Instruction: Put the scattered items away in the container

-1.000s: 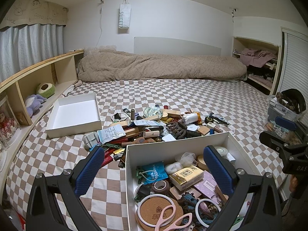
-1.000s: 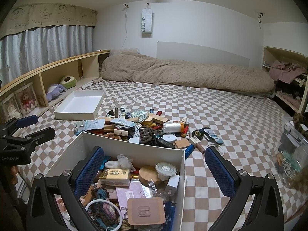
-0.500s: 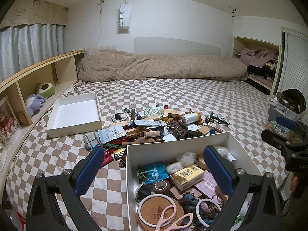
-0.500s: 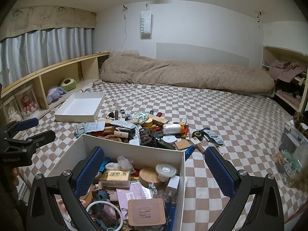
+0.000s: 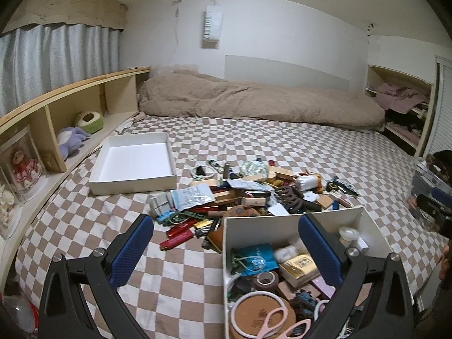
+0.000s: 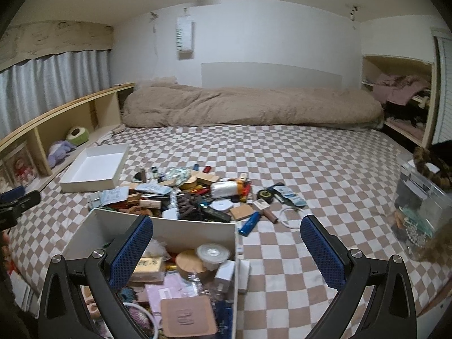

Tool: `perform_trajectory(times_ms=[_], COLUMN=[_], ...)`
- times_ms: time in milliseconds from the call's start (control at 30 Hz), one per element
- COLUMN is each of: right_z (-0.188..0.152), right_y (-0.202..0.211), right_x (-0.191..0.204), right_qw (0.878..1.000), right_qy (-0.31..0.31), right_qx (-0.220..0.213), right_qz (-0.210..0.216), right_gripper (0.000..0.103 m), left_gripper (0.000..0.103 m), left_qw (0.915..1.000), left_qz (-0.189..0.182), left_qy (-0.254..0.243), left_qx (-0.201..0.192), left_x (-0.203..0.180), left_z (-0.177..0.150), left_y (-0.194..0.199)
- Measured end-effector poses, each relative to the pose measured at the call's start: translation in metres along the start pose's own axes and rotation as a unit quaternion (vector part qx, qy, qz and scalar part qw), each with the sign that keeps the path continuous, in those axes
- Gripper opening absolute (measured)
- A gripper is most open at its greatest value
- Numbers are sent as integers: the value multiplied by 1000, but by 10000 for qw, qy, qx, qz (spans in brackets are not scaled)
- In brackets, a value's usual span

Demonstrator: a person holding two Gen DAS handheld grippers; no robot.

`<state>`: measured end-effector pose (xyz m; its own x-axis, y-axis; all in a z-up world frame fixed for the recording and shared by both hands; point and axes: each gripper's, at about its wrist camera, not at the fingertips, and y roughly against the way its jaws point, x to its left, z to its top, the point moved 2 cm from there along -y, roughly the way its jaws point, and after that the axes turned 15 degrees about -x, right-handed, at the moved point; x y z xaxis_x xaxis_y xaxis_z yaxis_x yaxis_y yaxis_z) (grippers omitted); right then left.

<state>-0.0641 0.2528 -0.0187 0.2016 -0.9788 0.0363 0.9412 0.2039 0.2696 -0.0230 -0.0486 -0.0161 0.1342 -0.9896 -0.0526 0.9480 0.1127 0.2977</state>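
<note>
A white box (image 5: 285,220) stands on the near part of the checkered bed, partly filled with small items; it also shows in the right wrist view (image 6: 197,227). Behind it lies a pile of scattered items (image 5: 248,192), also seen in the right wrist view (image 6: 186,195). My left gripper (image 5: 226,251) is open and empty, held above the box's left wall. My right gripper (image 6: 227,251) is open and empty, above the box's right wall. The right gripper shows at the right edge of the left wrist view (image 5: 432,206); the left gripper shows at the left edge of the right wrist view (image 6: 19,200).
An empty white tray (image 5: 132,163) lies at the left by a wooden shelf (image 5: 56,113) with plush toys. A beige duvet (image 5: 254,104) lies along the far wall. A clear plastic bin (image 6: 421,206) of items stands at the bed's right edge.
Both views have shifted: the left gripper has swung left, so the box sits further right in its view. The right gripper has shifted right. Both stay open and empty.
</note>
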Motion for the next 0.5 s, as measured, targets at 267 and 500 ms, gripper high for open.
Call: perform_trajectory(times_ms=[267,500], right_z=[-2,-13], right_y=[-11,-28], right_x=[-27,-41], right_qw=[9992,9985], right_qy=[-228,-246], right_qx=[33,125], right_qz=[-312,-465], right_gripper=[103,103], left_gripper=[103,103], left_qw=[9996,9988], left_qz=[197,315], left_qy=[141,313], left_qx=[109,219], left_x=[22,43], left_z=[-5,-13], left_y=[-9,-25])
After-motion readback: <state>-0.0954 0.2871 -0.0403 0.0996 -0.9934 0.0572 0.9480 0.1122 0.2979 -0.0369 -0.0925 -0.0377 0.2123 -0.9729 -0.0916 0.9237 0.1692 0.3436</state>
